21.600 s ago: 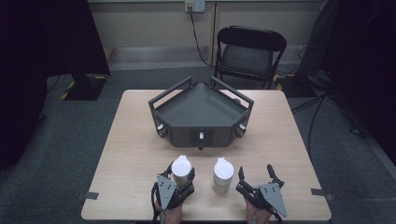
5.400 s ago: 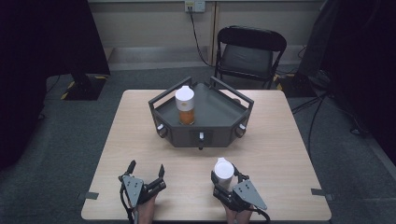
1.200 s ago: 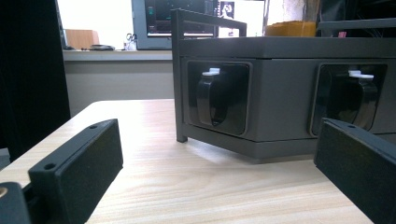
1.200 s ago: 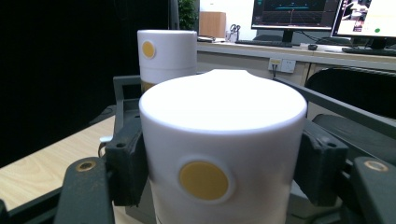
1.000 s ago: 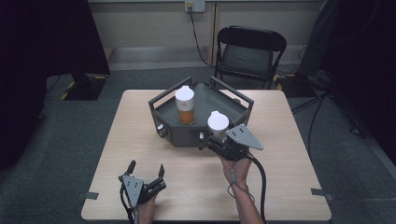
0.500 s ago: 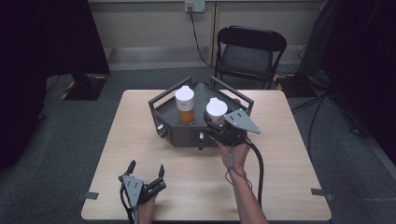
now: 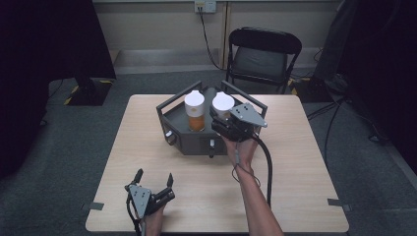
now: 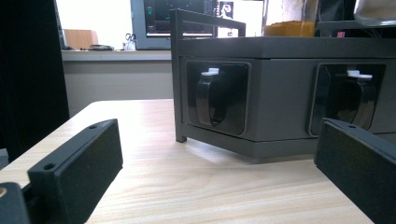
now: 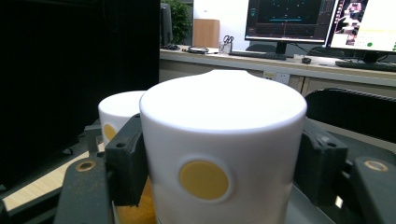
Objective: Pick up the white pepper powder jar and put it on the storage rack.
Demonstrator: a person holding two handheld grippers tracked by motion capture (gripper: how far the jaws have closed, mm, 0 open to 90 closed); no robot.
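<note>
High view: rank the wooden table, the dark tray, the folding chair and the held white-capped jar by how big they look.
1. wooden table
2. folding chair, though farther away, so unsure against the tray
3. dark tray
4. white-capped jar, held by the right gripper

Front half of the table [image 7: 295, 196] is wide open. Up in the dark tray [image 7: 172, 118], the first jar [image 7: 194, 110] and raised rails crowd the remaining gap.

Right gripper [image 7: 222, 119] grips jar [image 7: 223, 105]
</note>
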